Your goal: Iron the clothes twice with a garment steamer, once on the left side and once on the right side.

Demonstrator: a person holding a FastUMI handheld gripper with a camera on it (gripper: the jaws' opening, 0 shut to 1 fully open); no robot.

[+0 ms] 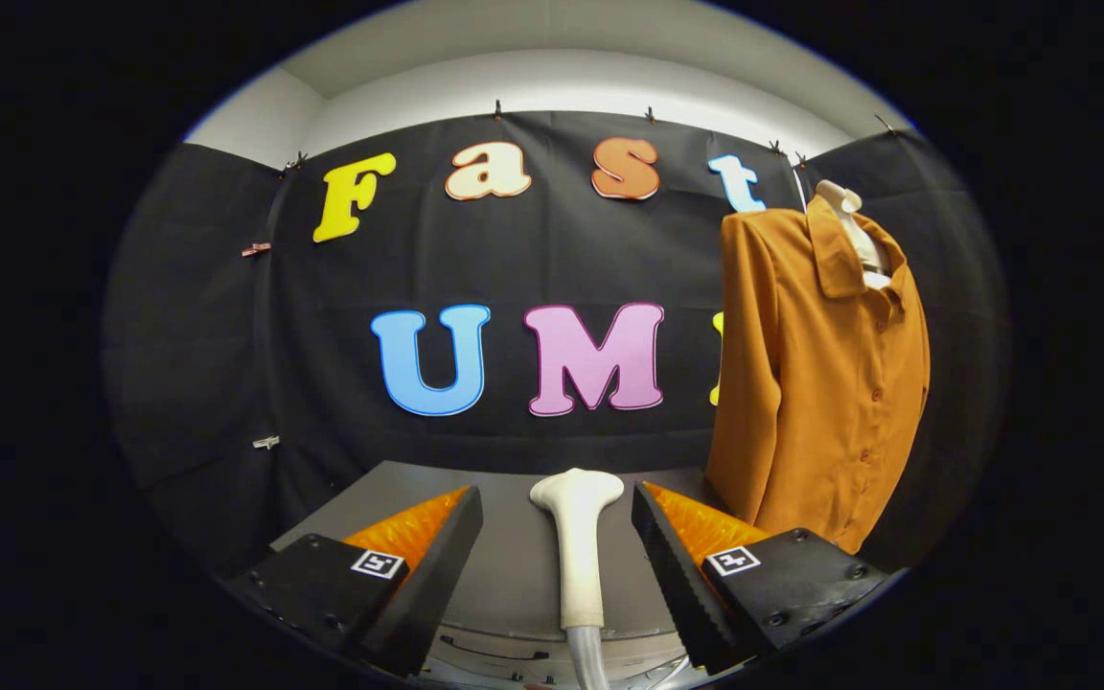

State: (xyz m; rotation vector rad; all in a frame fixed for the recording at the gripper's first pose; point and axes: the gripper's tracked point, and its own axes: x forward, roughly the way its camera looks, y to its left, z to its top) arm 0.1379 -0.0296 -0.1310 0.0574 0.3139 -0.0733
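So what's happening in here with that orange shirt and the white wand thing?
A hand-held gripper is lined up on a white garment steamer, which lies on the grey table between its open fingers; neither finger touches it yet. An orange shirt hangs buttoned on a pale dress form beyond the fingers, off to the right, in front of the black cloth wall. The steaming has not begun: the steamer is not yet picked up.

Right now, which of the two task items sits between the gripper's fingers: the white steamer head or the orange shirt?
The white steamer head lies on the table between the open gripper fingers, untouched; the orange button-up shirt hangs beyond them on a form.
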